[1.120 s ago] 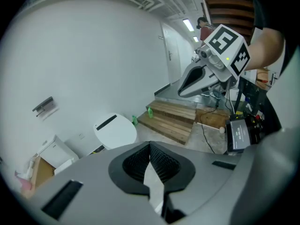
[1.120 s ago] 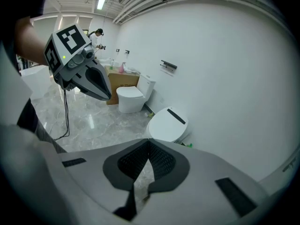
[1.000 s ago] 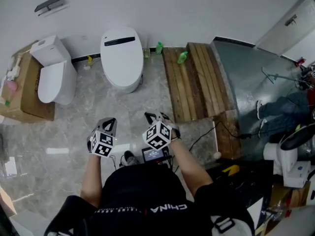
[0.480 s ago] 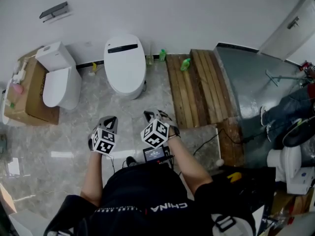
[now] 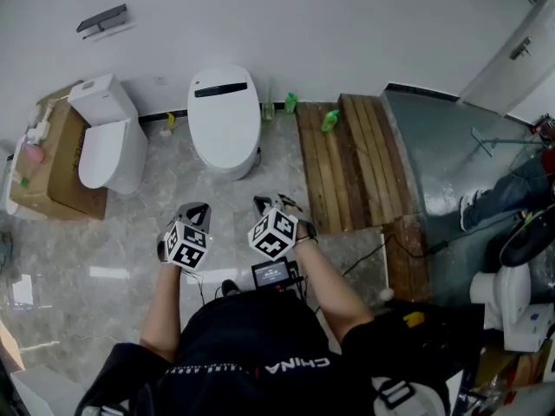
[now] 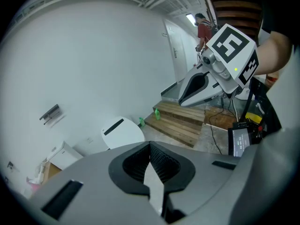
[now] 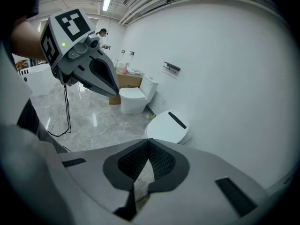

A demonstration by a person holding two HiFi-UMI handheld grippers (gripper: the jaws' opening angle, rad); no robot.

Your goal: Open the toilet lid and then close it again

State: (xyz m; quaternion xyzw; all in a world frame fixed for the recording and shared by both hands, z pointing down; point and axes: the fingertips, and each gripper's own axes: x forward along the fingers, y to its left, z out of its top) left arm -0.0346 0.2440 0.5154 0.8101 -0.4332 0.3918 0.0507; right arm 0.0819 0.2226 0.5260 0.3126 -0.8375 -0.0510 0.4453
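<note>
Marble floor (image 5: 130,232): closed toilet (image 5: 224,120) at the wall, second toilet (image 5: 108,146) left of it, touching cardboard box (image 5: 52,167); wooden pallet (image 5: 347,159) right, green bottle (image 5: 290,103) between.

The toilet (image 5: 224,120) is glossy white, and its closed lid carries a short black strip (image 5: 219,88) near the back. The second toilet (image 5: 108,141) is plain white; the cardboard box (image 5: 56,167) is brown. The floor (image 5: 104,250) is pale grey marble with faint veining, and the wall (image 5: 303,24) is white. The wooden pallet (image 5: 347,159) has brown planks. One bottle (image 5: 330,120) is bright green. The left gripper (image 5: 194,209) and right gripper (image 5: 265,204) are grey with black ribbed pads (image 6: 165,162). Each marker cube (image 5: 274,235) bears black-and-white squares. The person's shirt (image 5: 251,336) is black with white lettering.
</note>
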